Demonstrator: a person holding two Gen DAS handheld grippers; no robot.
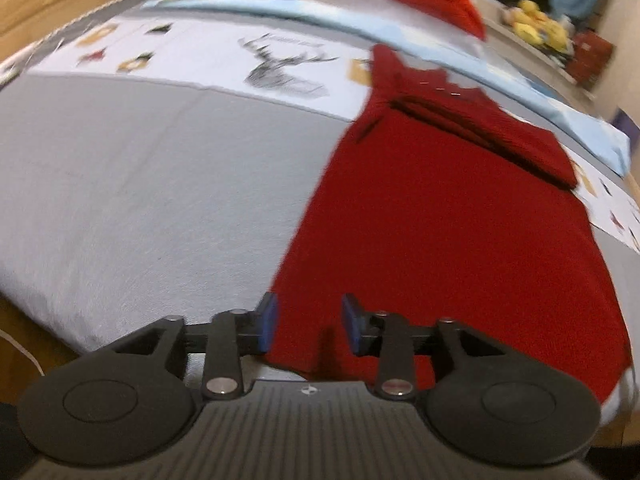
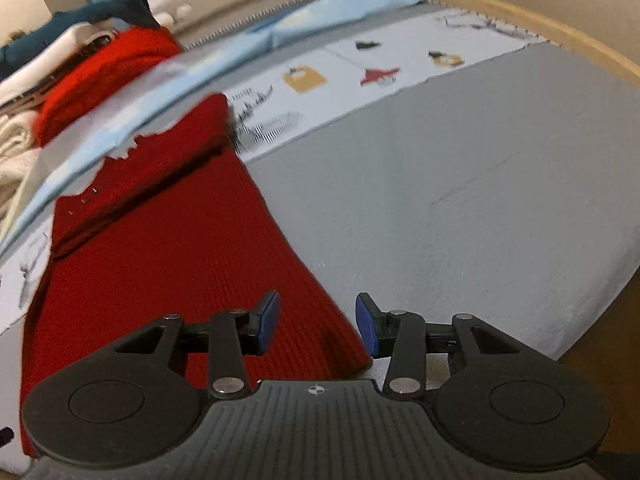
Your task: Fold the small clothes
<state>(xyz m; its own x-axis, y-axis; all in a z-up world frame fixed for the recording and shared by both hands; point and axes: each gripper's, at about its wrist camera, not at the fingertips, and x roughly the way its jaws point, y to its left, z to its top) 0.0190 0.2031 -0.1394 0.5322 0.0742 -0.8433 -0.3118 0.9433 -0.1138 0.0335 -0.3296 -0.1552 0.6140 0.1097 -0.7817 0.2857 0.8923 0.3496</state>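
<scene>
A small dark red knit garment [image 1: 460, 216] lies flat on a grey cloth [image 1: 152, 184], with a folded band across its far end. It also shows in the right wrist view [image 2: 176, 248]. My left gripper [image 1: 308, 322] is open, its blue pads over the garment's near left corner. My right gripper [image 2: 318, 322] is open, its pads straddling the garment's near right corner. Neither holds the cloth.
A white strip with a deer print [image 1: 280, 68] and a light blue cloth [image 1: 304, 12] lie beyond the garment. A bright red knit pile [image 2: 104, 76] and cream clothes [image 2: 16, 148] sit at the far side. Wooden table edge [image 2: 560, 36] curves at right.
</scene>
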